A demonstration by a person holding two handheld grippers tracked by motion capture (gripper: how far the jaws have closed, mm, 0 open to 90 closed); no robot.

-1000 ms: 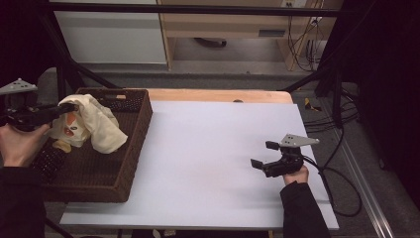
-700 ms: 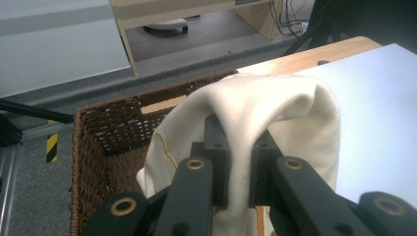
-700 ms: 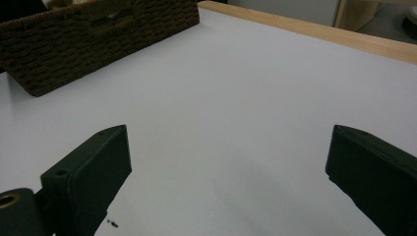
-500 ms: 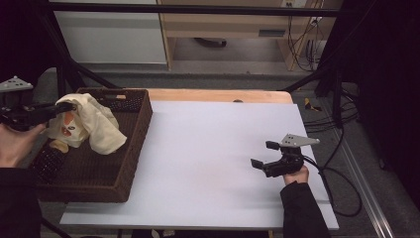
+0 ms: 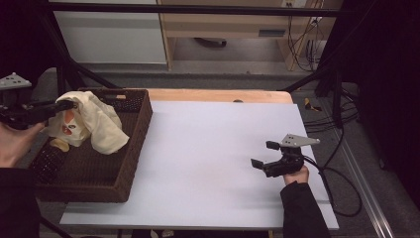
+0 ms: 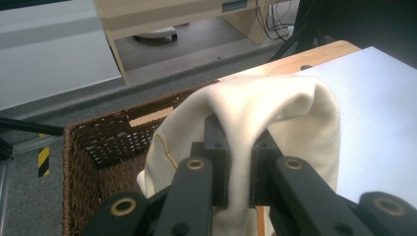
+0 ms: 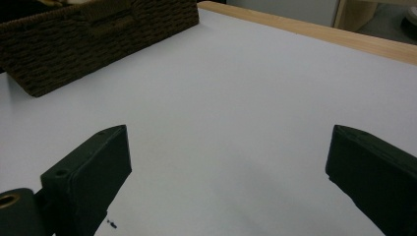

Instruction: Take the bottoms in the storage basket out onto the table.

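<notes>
Your left tool (image 5: 62, 105) is clamped on a fold of the cream cloth (image 5: 94, 121), and the left gripper view shows it plainly: both jaws pinch a ridge of fabric (image 6: 255, 113) with the rest draped over and down. The cloth hangs above the far left corner of the wicker basket (image 5: 133, 148), its lower folds trailing inside, an orange print showing on one side. Something pale lies on the basket floor beneath it; I can't tell what.

Your right tool (image 5: 265, 156) sits low over the white surface (image 5: 208, 148), well apart from the basket, jaws spread wide with nothing between them.

Now the risks, as I judge them. You hold only a narrow pinch, so a quick pull could let the fabric slide out. The hanging folds sit near the basket's rim and its woven wall, and a sideways drag might snag them and tip or shift the basket. Lift clear before you carry across, and mind the trailing end
</notes>
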